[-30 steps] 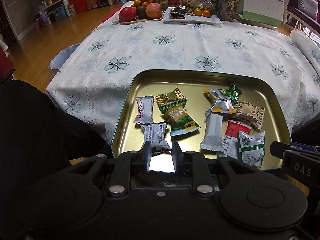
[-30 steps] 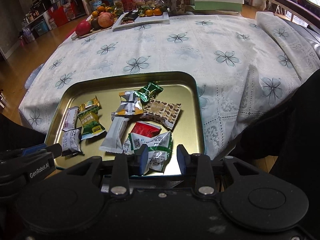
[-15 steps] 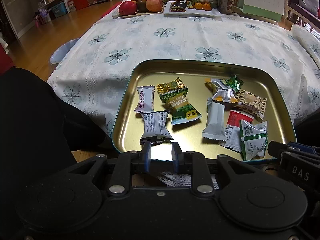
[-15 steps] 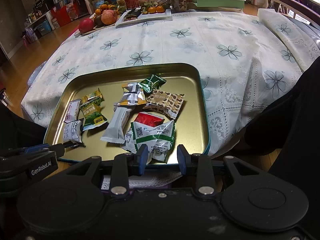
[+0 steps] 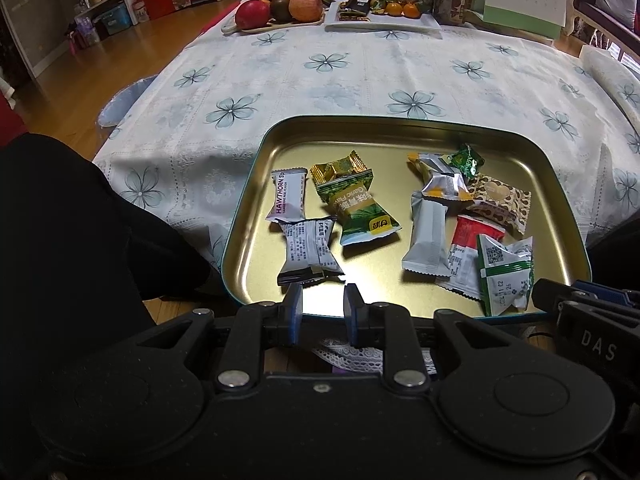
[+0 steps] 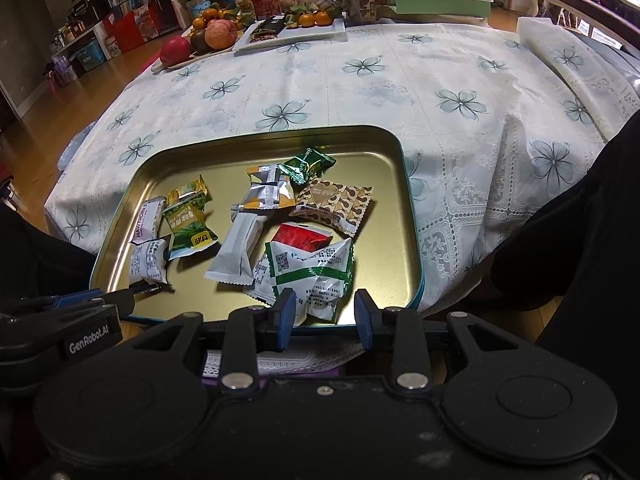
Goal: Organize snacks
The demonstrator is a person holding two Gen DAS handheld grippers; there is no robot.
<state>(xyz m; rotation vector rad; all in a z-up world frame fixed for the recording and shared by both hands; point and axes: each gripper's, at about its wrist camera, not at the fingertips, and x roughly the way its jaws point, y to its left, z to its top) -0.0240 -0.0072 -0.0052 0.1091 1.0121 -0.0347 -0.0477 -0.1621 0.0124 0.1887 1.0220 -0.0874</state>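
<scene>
Both the left gripper (image 5: 319, 305) and right gripper (image 6: 325, 311) hang part-open and empty at the near rim of the shallow gold metal tray (image 5: 404, 130), seemingly because its wrapped snacks (image 5: 427, 234) are already gathered.

Snacks (image 5: 360, 210) in a gold tray (image 5: 384, 128)

Small shiny packs lie flat and loose in two bunches: white, green and gold on one side, silver, brown and red on the other.
</scene>
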